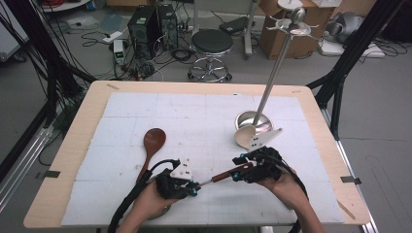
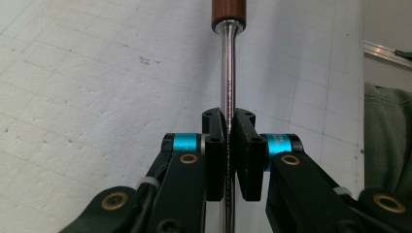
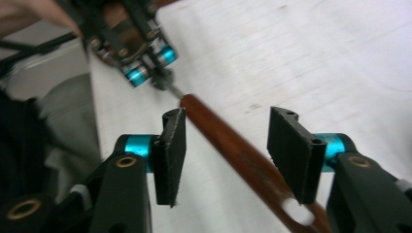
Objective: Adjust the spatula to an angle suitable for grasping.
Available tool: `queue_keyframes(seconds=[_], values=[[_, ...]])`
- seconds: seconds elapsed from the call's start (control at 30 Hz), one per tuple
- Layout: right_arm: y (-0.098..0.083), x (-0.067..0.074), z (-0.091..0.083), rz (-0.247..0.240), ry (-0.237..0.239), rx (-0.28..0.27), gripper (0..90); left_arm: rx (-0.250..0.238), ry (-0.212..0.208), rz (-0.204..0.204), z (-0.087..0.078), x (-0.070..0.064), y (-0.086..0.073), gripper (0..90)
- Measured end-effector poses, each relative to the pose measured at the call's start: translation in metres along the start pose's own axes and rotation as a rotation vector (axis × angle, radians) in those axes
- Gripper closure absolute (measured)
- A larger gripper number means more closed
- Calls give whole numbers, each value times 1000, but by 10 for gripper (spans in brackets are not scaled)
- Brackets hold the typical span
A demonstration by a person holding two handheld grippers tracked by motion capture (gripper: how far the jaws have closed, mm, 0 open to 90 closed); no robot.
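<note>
White mat [image 1: 145, 111]: left gripper [image 2: 228, 141] clamps utensil shaft [image 2: 227, 73].

Pale wooden surface [image 1: 73, 145] under a white gridded mat [image 1: 204, 121]

On the mat, a brown wooden spoon [image 1: 151, 145] lies left of the middle, bowl pointing away. At the right, a tall metal stand [image 1: 272, 77] rests on its round base, a pale scoop [image 1: 244, 137] just beside it.
</note>
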State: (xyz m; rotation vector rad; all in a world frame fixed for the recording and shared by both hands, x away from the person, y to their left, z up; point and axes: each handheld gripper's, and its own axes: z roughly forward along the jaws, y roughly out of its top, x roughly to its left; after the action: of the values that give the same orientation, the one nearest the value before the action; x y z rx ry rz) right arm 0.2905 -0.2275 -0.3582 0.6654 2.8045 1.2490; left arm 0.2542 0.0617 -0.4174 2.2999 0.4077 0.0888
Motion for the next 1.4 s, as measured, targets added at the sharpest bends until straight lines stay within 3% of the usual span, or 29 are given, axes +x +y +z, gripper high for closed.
queue_keyframes(seconds=[0.17,0.47,0.83,1.1,1.4], values=[[-5,-5,-12,42,-37,-62,406,-7,3,-13,-2,1,0,836],[-12,-10,-22,92,-83,-121,347,-8,13,-33,-6,5,0,839],[-20,-14,-27,128,-116,-143,323,-44,30,-66,-13,7,-1,839],[-24,-13,-14,163,-83,-161,326,-70,48,-85,-19,9,1,839],[-15,-8,5,186,-20,-177,367,-93,49,-103,-24,12,7,839]])
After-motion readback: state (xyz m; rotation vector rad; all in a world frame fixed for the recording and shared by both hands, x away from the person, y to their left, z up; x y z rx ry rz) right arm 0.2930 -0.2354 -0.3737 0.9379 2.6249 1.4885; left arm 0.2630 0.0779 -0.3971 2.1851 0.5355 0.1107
